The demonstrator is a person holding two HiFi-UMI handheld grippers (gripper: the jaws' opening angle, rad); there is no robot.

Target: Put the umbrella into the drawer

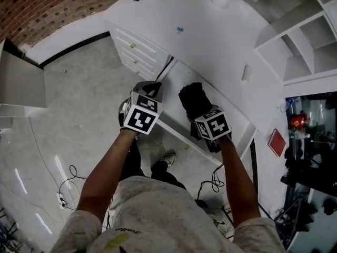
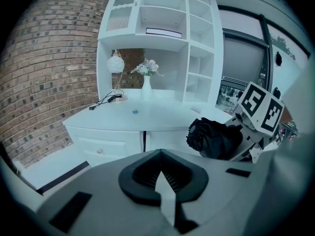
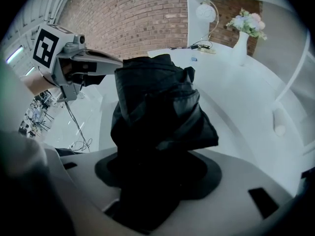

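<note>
Left gripper (image 1: pixel 151 90) jaws together; right gripper (image 1: pixel 200 113) clamped on umbrella (image 3: pixel 157 107).

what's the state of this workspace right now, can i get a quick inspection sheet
Surface: white desk top, mostly bare.
Job's things: black folded umbrella, held up in front of the desk; what looks like a pulled-out drawer lies below it.
Clutter: lamp, vase of flowers, small blue clip, book on a shelf.
Grippers: left hand-held gripper jaws together, empty; right hand-held gripper closed on the umbrella.
Cables: black cable on the desk by the lamp; loose floor cables.
Surroundings: brick wall, pale floor, white hutch.
</note>
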